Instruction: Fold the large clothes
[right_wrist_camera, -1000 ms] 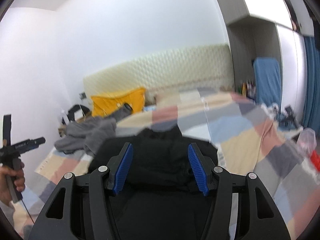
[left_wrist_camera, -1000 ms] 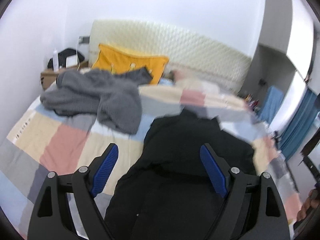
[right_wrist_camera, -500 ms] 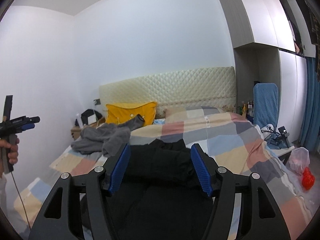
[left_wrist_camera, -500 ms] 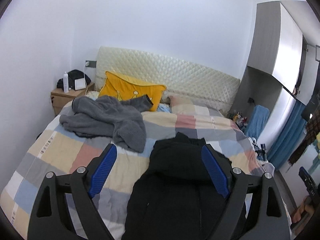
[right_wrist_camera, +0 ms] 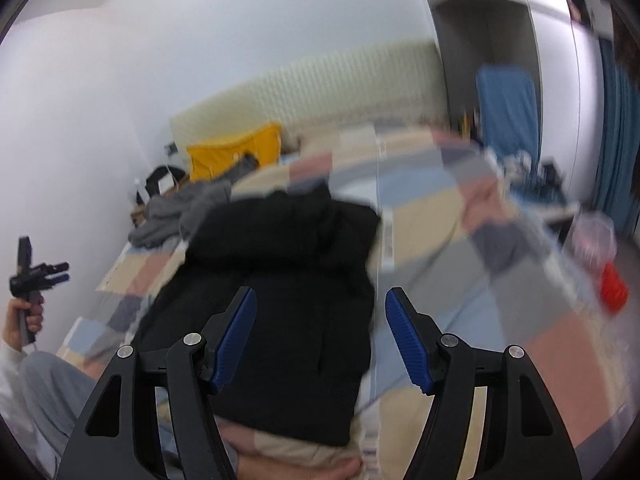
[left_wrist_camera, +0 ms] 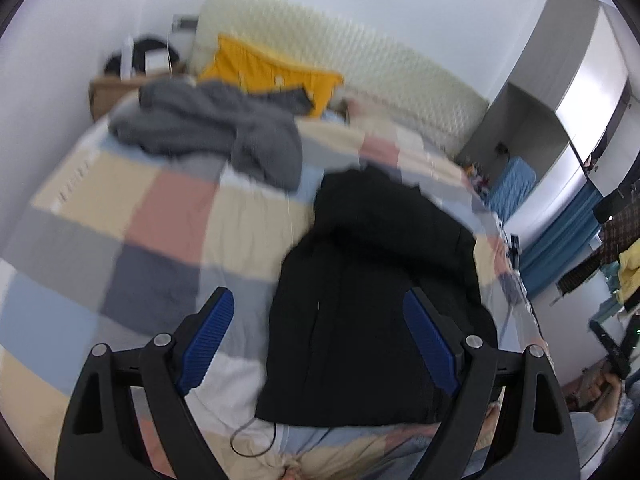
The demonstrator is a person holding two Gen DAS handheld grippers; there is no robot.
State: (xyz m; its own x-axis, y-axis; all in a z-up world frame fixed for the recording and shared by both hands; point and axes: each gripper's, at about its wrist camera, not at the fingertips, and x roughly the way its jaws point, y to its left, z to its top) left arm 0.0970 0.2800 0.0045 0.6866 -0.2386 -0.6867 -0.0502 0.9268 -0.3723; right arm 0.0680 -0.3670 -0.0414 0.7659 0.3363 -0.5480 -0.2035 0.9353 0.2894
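- Black garment point(left_wrist_camera: 372, 280) is lying on the bed, over the near right part of the patchwork quilt point(left_wrist_camera: 160, 224); matte, thick-looking fabric, bunching into soft folds at its far end, near hem lying in a fairly straight edge. A thin vertical seam or zip line is showing down its front.
- In the right wrist view the same black garment point(right_wrist_camera: 288, 280) is filling the middle, between and beyond the jaws.
- Quilt is showing large rectangular blocks in cream, pink, grey and pale blue; cloth is looking smooth with light creases.
- Left gripper point(left_wrist_camera: 316, 336) is hovering above the garment's near left edge, jaws standing wide; blue ribbed pads point(left_wrist_camera: 208, 336) are gripping nothing.
- Right gripper point(right_wrist_camera: 320, 334) is hovering over the garment's near part; its jaws are opening, blue ribbed pads point(right_wrist_camera: 236, 336) clear of the cloth, nothing pinched between them.
- Grey garment point(left_wrist_camera: 216, 132) is lying crumpled at the far left of the bed; fuzzy, fleece-like surface.
- Yellow pillow point(left_wrist_camera: 272, 72) is leaning against the cream quilted headboard point(left_wrist_camera: 360, 64), which is showing a diamond-stitched pattern.
- A thin dark cord point(left_wrist_camera: 256, 436) is looping at the quilt's near edge.
- Both views are blurring; no brand, label or writing is reading clearly.
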